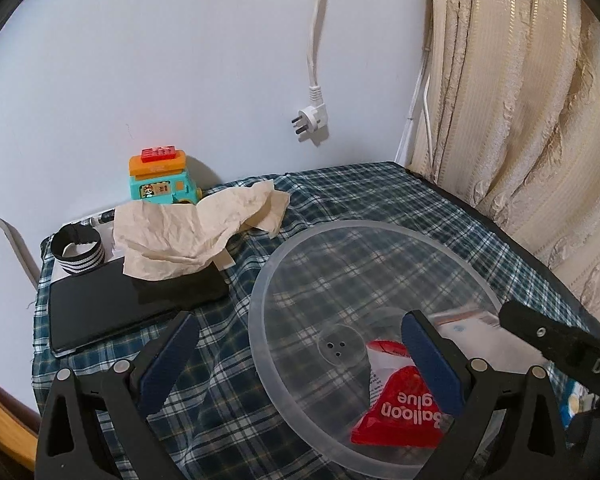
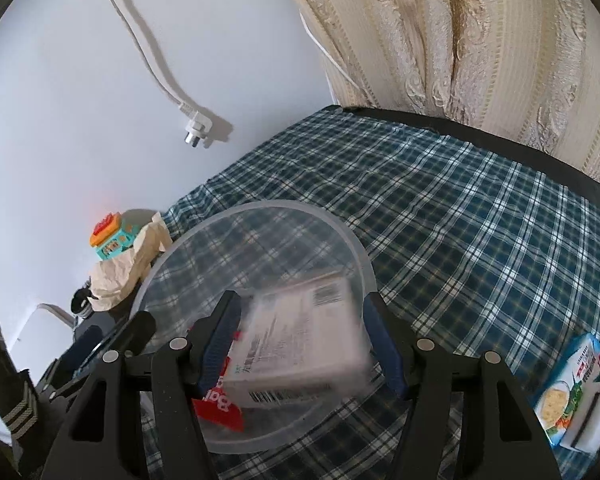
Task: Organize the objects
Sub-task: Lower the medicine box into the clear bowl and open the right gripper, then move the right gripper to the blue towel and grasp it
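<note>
The right gripper [image 2: 300,336] hangs over the clear bowl [image 2: 352,248] near the counter's front edge, jaws about half open; a blurred white packet [image 2: 300,344] lies between them, and whether the pads press it I cannot tell. It looks like the dropping-in step. The left gripper [image 1: 300,364] stands wide, empty. Next: the snack pack [image 2: 572,384] at the right edge.

Pale blue wall [image 1: 160,60] behind the table's checked cloth [image 2: 440,200]; a white plug [image 1: 312,114] hangs unplugged; cream patterned curtain [image 1: 520,120] at right

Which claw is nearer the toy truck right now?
Left. The left claw sits on the truck's side of the bowl; the right claw is over the bowl, farther away.
</note>
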`<state>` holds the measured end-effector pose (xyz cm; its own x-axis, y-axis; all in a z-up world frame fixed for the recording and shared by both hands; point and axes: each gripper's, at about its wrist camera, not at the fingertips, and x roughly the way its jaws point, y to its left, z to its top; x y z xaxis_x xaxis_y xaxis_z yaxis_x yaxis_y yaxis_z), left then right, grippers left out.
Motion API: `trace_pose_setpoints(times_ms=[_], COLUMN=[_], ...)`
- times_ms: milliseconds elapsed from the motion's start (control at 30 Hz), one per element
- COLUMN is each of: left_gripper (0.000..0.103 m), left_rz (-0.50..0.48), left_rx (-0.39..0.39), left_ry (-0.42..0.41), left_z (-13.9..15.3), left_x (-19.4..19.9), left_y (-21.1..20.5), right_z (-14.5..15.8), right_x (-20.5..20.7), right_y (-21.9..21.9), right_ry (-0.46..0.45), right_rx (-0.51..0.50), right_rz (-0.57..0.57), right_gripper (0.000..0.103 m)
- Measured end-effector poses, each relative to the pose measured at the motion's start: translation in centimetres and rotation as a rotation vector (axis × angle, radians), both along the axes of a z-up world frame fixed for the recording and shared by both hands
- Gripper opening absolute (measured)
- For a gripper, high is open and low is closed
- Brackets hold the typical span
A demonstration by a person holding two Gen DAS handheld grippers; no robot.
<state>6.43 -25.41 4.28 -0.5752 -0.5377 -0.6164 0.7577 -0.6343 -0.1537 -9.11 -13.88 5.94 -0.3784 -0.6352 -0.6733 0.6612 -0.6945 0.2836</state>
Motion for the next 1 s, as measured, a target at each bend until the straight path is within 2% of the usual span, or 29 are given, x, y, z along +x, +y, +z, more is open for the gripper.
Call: trace_pose_setpoints(times_ms=[500, 1000], left_gripper=[0.103, 0.103], left_rz=[-0.025, -0.038], left_rx=[-0.016, -0.048], left_ry=[-0.01, -0.028], left_z=[0.0, 0.0], left_x=[-0.3, -0.5], left_y=[0.5, 1.2], right_z=[0.3, -0.2], right_x=[2.3, 3.3], right_y=[4.3, 12.5], right_ry=[0.008, 0.002], right_rx=[0.011, 0.012], right_rz=[-0.046, -0.203], right_gripper=[0.065, 0.065])
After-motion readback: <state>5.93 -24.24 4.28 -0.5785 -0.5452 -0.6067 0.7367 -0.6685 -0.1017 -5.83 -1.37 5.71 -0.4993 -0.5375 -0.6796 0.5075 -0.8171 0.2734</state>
